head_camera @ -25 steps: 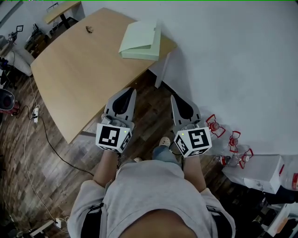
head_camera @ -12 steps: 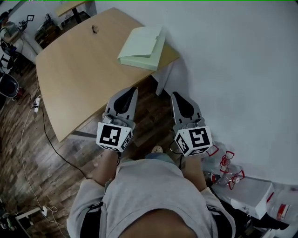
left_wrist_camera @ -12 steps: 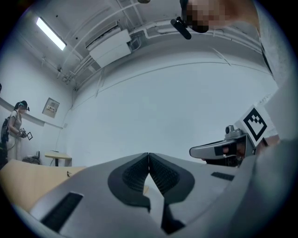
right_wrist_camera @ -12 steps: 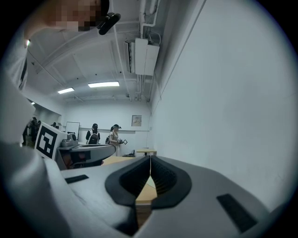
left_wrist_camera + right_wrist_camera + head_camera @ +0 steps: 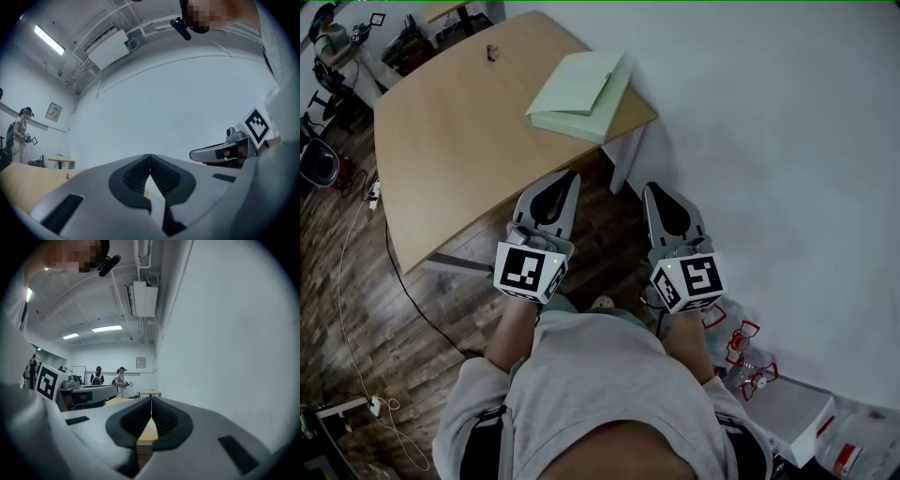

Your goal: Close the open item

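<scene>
A pale green flat folder-like item [image 5: 577, 86] lies on the near right corner of a wooden table [image 5: 450, 150]; its top leaf sits skewed over the lower part. My left gripper [image 5: 570, 176] and right gripper [image 5: 652, 188] are held side by side in the air, short of the table's edge and pointing towards it. Both are shut with nothing between the pads. In the left gripper view the closed tips [image 5: 149, 157] face a white wall, with the right gripper [image 5: 220, 152] beside them. In the right gripper view the tips [image 5: 151, 399] meet above the tabletop [image 5: 150, 433].
A white wall runs along the right. Red-and-clear items [image 5: 745, 361] and a white box [image 5: 787, 412] lie on the wooden floor at its foot. A small object [image 5: 492, 52] rests at the table's far end. A cable [image 5: 356, 281] trails on the floor. People [image 5: 121, 380] stand far back.
The table and the green item have shifted left and slightly nearer in the head view. The red items have slid down and right. Both grippers keep the same shut pose.
</scene>
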Demonstrator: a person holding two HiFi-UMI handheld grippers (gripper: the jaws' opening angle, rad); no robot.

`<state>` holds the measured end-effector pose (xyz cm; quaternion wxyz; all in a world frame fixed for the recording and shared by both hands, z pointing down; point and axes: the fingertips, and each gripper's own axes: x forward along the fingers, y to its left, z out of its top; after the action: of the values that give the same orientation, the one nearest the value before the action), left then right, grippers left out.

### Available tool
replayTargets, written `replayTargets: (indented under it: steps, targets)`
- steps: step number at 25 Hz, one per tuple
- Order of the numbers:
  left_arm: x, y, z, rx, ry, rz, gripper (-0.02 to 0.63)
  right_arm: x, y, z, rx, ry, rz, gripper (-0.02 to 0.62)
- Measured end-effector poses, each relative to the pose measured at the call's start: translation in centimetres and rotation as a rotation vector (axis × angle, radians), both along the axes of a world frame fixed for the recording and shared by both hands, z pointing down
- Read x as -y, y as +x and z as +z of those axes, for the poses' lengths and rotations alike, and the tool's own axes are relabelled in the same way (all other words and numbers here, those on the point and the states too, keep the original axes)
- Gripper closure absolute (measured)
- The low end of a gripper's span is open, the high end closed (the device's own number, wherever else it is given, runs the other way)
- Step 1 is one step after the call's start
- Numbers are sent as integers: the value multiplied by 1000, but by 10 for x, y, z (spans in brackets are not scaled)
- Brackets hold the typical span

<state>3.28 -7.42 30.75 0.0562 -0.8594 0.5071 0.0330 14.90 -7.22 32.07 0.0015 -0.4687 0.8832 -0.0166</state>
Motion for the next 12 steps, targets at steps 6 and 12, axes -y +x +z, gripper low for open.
replayTargets:
  steps: [6,12]
  targets:
    - [5,13,7,18,-18,-21,589,10,8,7,11,-19,-35,584]
    - [23,7,14,22,-29,-41,589,28,5,15,15,-31,-46,584]
